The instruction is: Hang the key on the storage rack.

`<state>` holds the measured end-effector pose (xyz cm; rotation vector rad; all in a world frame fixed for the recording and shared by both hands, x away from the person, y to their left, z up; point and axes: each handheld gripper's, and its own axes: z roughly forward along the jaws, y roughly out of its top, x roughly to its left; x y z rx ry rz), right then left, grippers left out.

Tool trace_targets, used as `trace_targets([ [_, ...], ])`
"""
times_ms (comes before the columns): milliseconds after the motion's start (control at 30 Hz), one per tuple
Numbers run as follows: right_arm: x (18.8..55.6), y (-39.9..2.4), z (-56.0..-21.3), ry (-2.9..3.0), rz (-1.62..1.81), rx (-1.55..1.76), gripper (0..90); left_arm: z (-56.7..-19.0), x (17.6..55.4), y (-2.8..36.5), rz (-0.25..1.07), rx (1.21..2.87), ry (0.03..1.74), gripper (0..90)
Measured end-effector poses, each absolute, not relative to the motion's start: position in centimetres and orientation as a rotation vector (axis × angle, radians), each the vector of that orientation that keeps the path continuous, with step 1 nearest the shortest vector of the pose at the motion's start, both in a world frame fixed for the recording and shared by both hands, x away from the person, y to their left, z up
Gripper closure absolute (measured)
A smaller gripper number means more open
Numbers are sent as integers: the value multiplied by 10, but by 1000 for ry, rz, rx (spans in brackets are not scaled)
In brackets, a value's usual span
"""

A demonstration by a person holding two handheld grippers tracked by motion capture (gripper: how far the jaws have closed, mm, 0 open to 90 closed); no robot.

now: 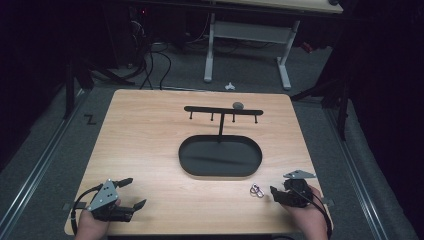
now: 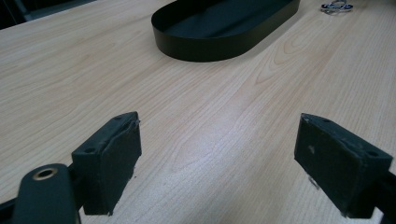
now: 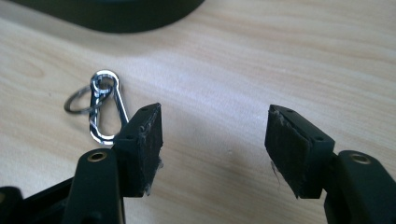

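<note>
A silver carabiner with a key ring lies on the wooden table just in front of the black oval tray. My right gripper rests a little to its right, open, with nothing between the jaws. In the right gripper view the carabiner lies just left of the left pad, outside the open right gripper. My left gripper stands open at the table's front left over bare wood. The left gripper view has the left gripper, the tray and the carabiner.
A black stand with a cross bar and several hanging pegs rises from the tray's far end. A small grey object sits on that bar. The tray wall runs along the top of the right gripper view. A desk frame stands beyond the table.
</note>
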<state>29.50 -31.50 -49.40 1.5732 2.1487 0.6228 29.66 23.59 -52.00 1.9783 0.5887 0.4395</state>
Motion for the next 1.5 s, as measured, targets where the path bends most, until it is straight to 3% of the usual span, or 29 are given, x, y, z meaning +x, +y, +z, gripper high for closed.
trace_targets([
  [1100, 312, -304, -469, 2487, 85, 1600, 368, -520, 296, 237, 426, 1970, 597, 153],
  [1500, 310, -302, -461, 2492, 135, 1576, 282, -520, 296, 235, 425, 1981, 587, 153],
])
